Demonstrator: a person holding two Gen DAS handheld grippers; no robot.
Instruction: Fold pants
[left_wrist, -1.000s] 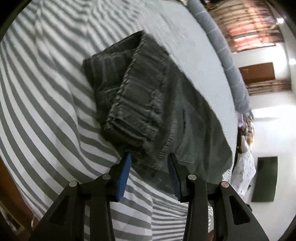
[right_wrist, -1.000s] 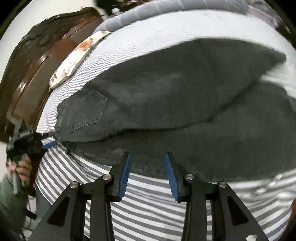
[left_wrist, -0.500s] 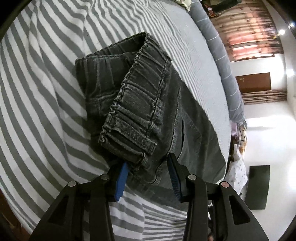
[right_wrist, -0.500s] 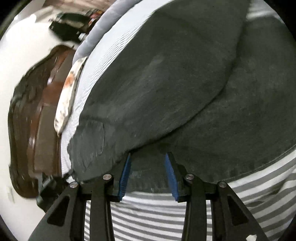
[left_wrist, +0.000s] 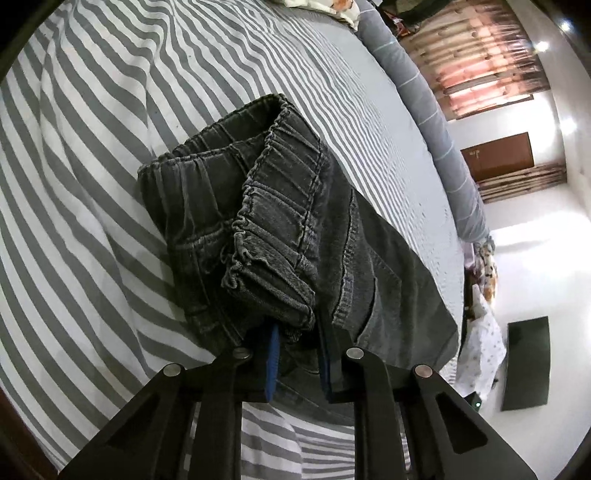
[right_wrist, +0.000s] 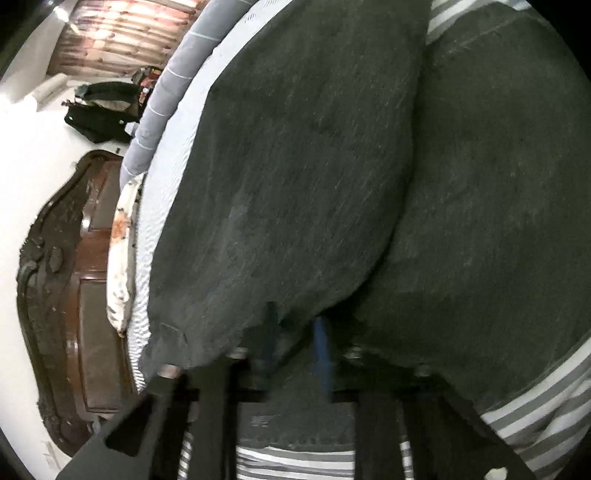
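Dark grey denim pants (left_wrist: 280, 229) lie on a grey and white striped bed sheet (left_wrist: 92, 122), the elastic waistband doubled over. My left gripper (left_wrist: 299, 354) is shut on the waistband corner, its blue pads pressed into the cloth. In the right wrist view the pants (right_wrist: 314, 166) fill most of the frame, one layer lifted over another. My right gripper (right_wrist: 295, 343) is shut on the folded edge of the leg fabric, its fingertips partly buried under the cloth.
A grey bolster (left_wrist: 424, 110) lines the bed's far edge. A carved dark wood headboard (right_wrist: 62, 295) and a patterned pillow (right_wrist: 120, 251) are at the left of the right wrist view. A dark mat (left_wrist: 526, 354) lies on the white floor.
Both grippers pushed forward onto the pants and closed from open: the left on the waistband corner, the right on the leg edge. The right view has tilted and the fabric is lifted.
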